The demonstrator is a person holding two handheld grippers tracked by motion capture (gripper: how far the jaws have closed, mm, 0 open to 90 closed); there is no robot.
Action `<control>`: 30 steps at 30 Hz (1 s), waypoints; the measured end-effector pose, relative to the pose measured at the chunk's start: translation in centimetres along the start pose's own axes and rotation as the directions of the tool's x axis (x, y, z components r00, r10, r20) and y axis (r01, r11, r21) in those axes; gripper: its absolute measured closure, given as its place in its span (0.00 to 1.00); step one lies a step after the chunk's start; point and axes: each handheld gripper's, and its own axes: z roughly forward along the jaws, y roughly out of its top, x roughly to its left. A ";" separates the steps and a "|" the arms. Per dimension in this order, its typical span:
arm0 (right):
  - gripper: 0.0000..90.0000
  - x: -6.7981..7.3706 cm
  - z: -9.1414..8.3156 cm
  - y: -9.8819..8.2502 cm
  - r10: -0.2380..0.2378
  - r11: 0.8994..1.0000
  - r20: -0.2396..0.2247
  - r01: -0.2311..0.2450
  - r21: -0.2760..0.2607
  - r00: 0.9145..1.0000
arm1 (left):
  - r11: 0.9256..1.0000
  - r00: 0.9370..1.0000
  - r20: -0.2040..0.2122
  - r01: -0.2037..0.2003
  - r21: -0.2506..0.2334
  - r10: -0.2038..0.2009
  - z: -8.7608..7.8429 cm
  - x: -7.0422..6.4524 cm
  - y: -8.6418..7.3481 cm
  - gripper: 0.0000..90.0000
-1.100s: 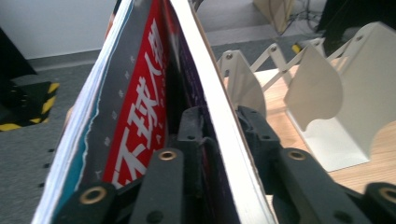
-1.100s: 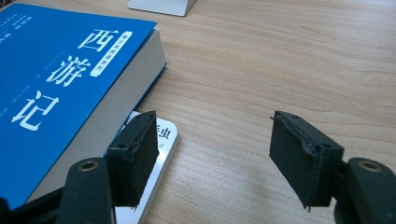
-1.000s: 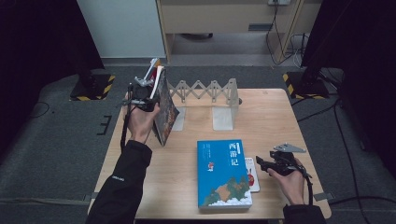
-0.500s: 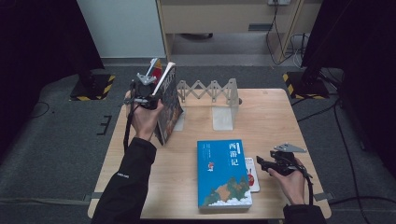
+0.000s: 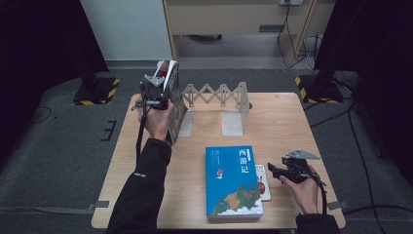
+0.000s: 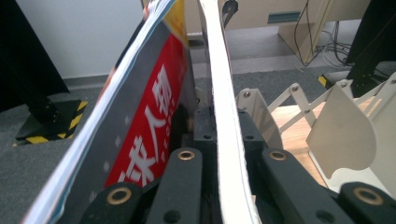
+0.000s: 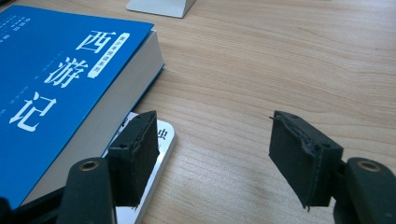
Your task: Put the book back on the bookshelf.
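Wooden table (image 5: 287, 122) sits on grey carpet, dark curtains at both sides. Your white accordion book rack (image 5: 216, 100) stands at its far edge. Your left gripper (image 5: 155, 92) is clamped on a thin red-covered book (image 5: 174, 105), upright at the rack's left end. Your right gripper (image 5: 272, 170) rests with jaws apart beside the blue book (image 5: 231, 181).

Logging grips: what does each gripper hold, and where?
Left gripper: shut on an upright book, at its top edge. Right gripper: open, nothing held.
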 end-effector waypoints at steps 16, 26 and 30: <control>0.36 0.2 0.1 0.0 0.000 1.000 0.001 0.000 0.004 1.000 | 0.998 0.999 0.041 -0.002 -0.066 0.005 -1.8 1.0 -1.8 0.72; 0.35 0.3 -0.1 0.1 0.000 1.000 0.002 0.000 -0.009 1.000 | 0.985 0.992 0.123 0.006 -0.173 0.015 -5.5 2.4 -3.3 0.53; 0.34 0.3 -0.2 0.1 -0.005 1.000 0.000 0.005 -0.010 1.000 | 0.981 0.979 0.203 0.052 -0.189 -0.013 -6.9 3.0 -4.4 0.49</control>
